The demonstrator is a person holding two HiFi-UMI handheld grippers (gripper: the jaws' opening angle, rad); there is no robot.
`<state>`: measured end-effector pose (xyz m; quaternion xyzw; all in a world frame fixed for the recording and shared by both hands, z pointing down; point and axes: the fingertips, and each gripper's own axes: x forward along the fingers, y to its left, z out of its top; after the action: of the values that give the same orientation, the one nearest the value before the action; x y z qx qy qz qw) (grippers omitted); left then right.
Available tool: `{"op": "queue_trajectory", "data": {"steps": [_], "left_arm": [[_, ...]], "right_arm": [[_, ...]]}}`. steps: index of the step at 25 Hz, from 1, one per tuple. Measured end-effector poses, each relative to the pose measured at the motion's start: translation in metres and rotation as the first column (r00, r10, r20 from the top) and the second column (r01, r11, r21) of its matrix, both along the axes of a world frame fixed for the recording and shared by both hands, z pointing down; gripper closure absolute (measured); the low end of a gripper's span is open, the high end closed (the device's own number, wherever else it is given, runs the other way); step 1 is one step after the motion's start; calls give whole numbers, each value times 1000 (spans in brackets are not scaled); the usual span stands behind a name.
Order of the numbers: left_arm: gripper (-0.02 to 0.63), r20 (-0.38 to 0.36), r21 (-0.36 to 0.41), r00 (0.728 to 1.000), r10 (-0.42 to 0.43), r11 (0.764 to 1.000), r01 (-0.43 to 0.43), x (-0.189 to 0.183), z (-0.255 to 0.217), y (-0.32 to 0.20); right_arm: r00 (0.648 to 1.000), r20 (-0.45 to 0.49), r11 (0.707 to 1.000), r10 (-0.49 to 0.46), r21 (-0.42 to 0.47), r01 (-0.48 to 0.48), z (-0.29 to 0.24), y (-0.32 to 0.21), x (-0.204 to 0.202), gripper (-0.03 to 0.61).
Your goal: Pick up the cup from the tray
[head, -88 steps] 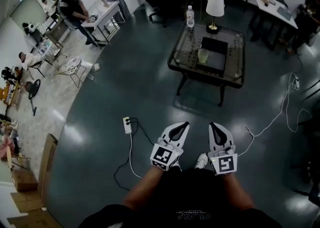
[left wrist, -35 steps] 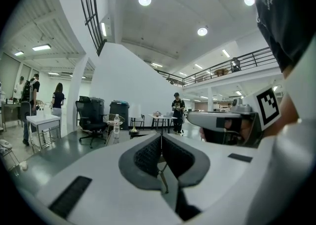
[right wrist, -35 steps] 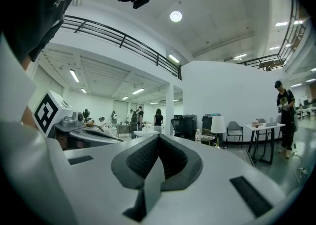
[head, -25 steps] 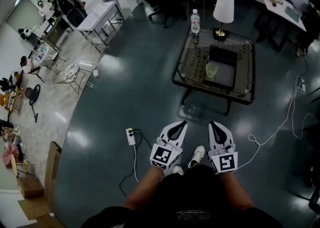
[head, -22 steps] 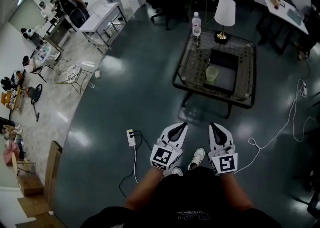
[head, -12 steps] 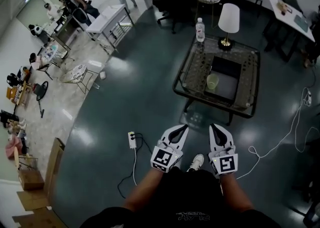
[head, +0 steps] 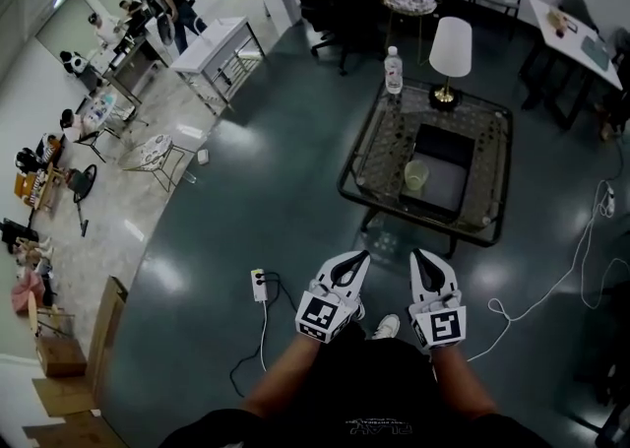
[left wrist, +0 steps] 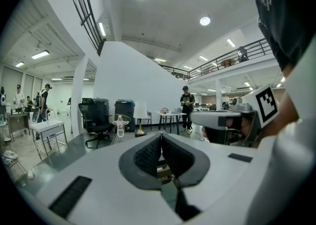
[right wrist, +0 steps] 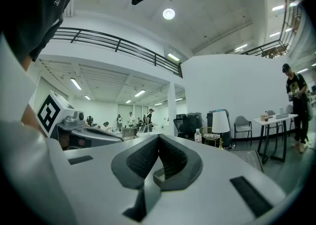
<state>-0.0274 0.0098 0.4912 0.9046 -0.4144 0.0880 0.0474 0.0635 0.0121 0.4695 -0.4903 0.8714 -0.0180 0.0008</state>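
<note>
A pale green cup [head: 415, 175] stands on a dark tray [head: 439, 172] on the glass coffee table [head: 372, 146], far ahead of me in the head view. My left gripper [head: 356, 256] and right gripper [head: 418, 255] are held side by side close to my body, well short of the table, over the dark floor. Both have their jaw tips together with nothing between them. In the left gripper view the jaws [left wrist: 160, 136] meet, and the right gripper [left wrist: 217, 118] shows beside them. In the right gripper view the tips [right wrist: 158, 137] also meet.
A white lamp [head: 450, 48] and a water bottle [head: 394, 69] stand at the table's far end. A power strip [head: 258, 286] and cables lie on the floor at left; a white cable [head: 551, 288] runs at right. Chairs, tables and people are farther back.
The coffee table with the cup has drawn nearer and lower in the head view as I walk toward it. Both grippers stay shut and level in front of me.
</note>
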Motion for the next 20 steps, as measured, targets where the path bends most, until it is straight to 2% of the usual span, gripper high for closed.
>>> {"op": "queue_trajectory", "data": {"steps": [11,20], "left_arm": [[603,-18,5,999,50,999,-50,3,-1,-70],[603,-26,8,996,80,997,-79,-18,-1,-142]], "right_arm": [[999,-23,1000,31,3,-31,-1,-61,0,568],[998,-38,999,52,0,-52,-2,-130,-24,569]]}}
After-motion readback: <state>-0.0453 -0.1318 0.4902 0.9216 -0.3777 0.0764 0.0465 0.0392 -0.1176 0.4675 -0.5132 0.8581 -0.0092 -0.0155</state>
